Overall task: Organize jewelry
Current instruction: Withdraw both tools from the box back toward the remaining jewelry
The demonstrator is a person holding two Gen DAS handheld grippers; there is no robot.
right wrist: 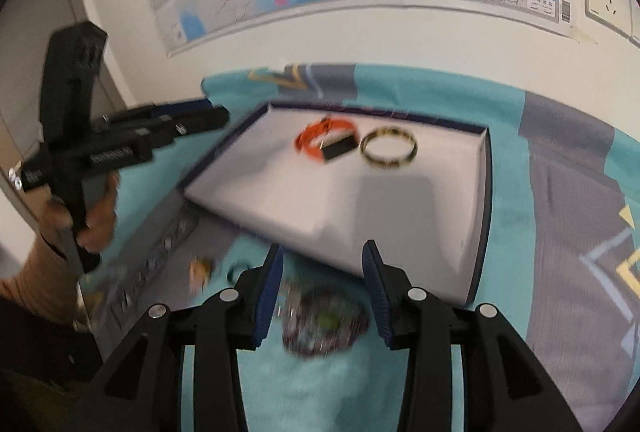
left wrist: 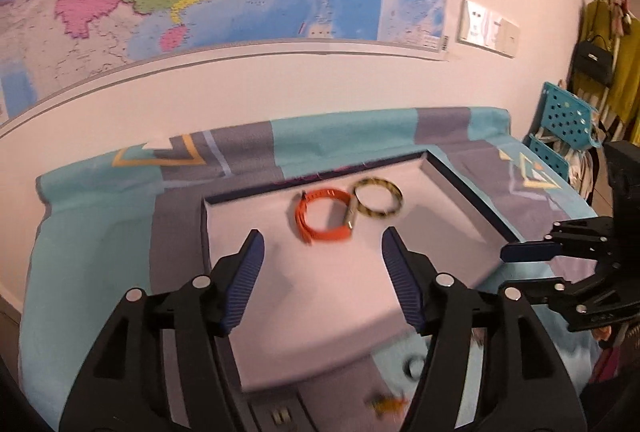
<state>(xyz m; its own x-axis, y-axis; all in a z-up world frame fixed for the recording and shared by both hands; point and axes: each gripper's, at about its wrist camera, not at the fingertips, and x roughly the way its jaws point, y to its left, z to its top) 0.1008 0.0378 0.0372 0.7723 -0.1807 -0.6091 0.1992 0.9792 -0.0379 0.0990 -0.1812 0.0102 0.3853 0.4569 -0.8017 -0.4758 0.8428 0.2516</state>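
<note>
Both empty: left hand-held gripper (left wrist: pixel 322 252) spread over the white tray (left wrist: pixel 452 178); right hand-held gripper (right wrist: pixel 323 264) spread. Orange wristband (left wrist: pixel 320 218) touched striped bangle (left wrist: pixel 378 199) in tray.

A teal-and-grey cloth (right wrist: pixel 560 216) covered the table, bearing a shallow box (right wrist: pixel 486 192), a beaded bracelet (right wrist: pixel 324 324) and blurred trinkets (right wrist: pixel 200 270).

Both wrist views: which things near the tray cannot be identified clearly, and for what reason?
- Right wrist view: a dark beaded item between the right gripper fingers, smeared by motion blur; type unclear.
- Right wrist view: small orange piece, blurred.
- Left wrist view: a dark ring and an orange piece, blurred and partly hidden by the left gripper.
</note>
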